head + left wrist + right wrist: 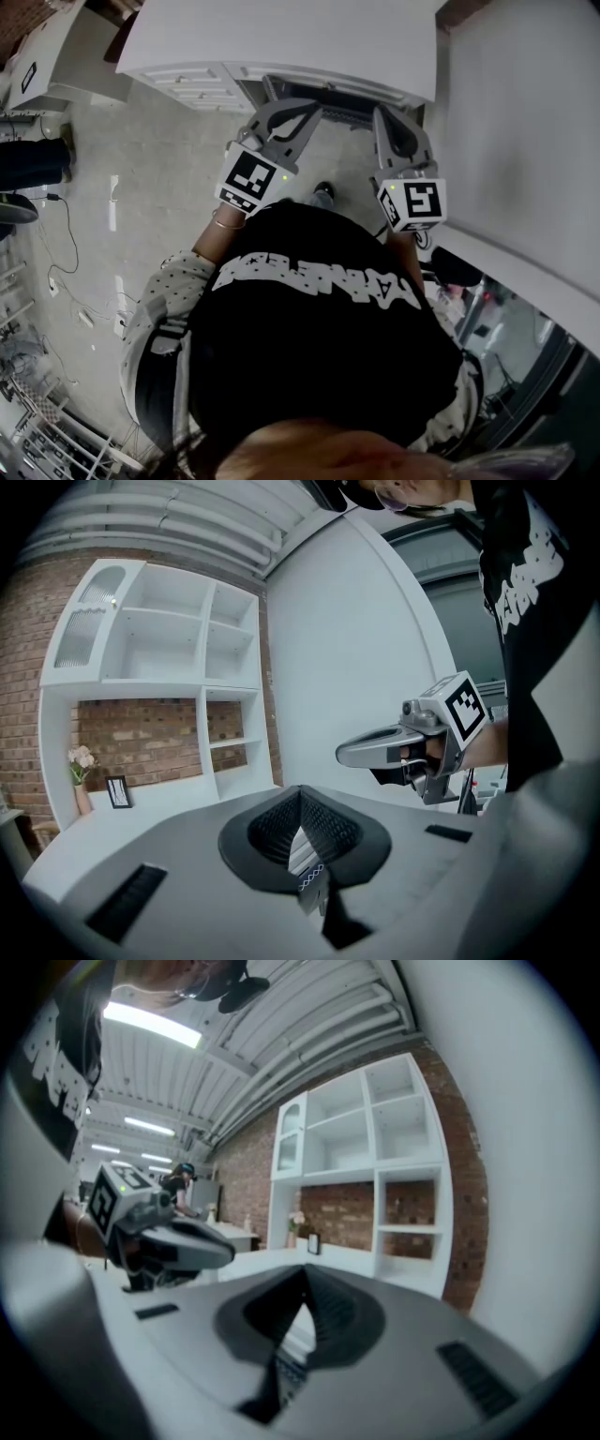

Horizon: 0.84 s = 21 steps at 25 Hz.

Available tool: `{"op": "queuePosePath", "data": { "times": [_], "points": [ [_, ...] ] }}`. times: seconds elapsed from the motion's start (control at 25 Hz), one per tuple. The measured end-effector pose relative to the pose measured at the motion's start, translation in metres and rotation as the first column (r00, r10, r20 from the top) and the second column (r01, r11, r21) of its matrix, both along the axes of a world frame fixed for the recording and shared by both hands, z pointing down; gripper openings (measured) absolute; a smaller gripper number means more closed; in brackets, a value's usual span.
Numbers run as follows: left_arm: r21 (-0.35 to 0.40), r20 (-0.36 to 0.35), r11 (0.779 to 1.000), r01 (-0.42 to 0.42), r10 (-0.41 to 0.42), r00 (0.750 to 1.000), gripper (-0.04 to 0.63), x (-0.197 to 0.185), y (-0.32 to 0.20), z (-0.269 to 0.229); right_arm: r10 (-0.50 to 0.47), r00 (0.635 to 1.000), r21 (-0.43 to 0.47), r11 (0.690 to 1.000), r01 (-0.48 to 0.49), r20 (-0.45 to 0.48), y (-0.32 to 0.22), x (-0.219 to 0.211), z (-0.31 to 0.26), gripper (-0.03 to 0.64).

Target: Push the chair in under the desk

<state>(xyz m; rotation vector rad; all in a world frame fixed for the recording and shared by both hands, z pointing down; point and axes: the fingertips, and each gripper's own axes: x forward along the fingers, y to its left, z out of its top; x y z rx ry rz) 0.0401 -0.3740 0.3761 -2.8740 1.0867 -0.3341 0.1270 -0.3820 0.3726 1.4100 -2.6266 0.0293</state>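
Head view: person in black printed shirt (309, 319) stands at white desk (281, 37); left gripper (302, 111) and right gripper (386, 117) held forward side by side, both tips at the desk's near edge; chair (337, 111) shows only as a dark slatted part tucked beneath that edge, between the two gripper tips; contact between tips and chair cannot be told; grey floor (159, 169) to the left with loose cables (66, 234).

Left gripper view: fingers drawn fully together, nothing clamped; a sliver of pale slatted surface shows through the gap behind the tips; right gripper alongside, roughly level; white shelf unit (159, 649) against brick wall (141, 733); vase of flowers (80, 761) and small picture frame (118, 791) on the desk top.

Right gripper view: fingers likewise pressed together, empty; left gripper alongside; same shelf unit ahead.
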Motion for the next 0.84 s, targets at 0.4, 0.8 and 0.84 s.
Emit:
{"op": "queuePosePath", "data": {
  "times": [0.4, 0.8, 0.84],
  "points": [
    [0.003, -0.008, 1.000, -0.022, 0.022, 1.000, 0.034, 0.0029, -0.0004, 0.0000, 0.022, 1.000, 0.004, 1.000, -0.022, 0.003, 0.0014, 0.0016, 0.0001, 0.029],
    [0.005, -0.018, 0.999, -0.038, 0.038, 0.999, 0.034, 0.0046, -0.0025, -0.0008, 0.037, 0.999, -0.002, 0.999, -0.037, -0.005, 0.0014, 0.0027, 0.0006, 0.029],
    [0.006, -0.019, 0.999, -0.039, 0.039, 0.999, 0.034, 0.0050, -0.0028, -0.0010, 0.038, 0.999, -0.001, 0.999, -0.038, -0.005, 0.0012, 0.0030, 0.0005, 0.029]
  ]
}}
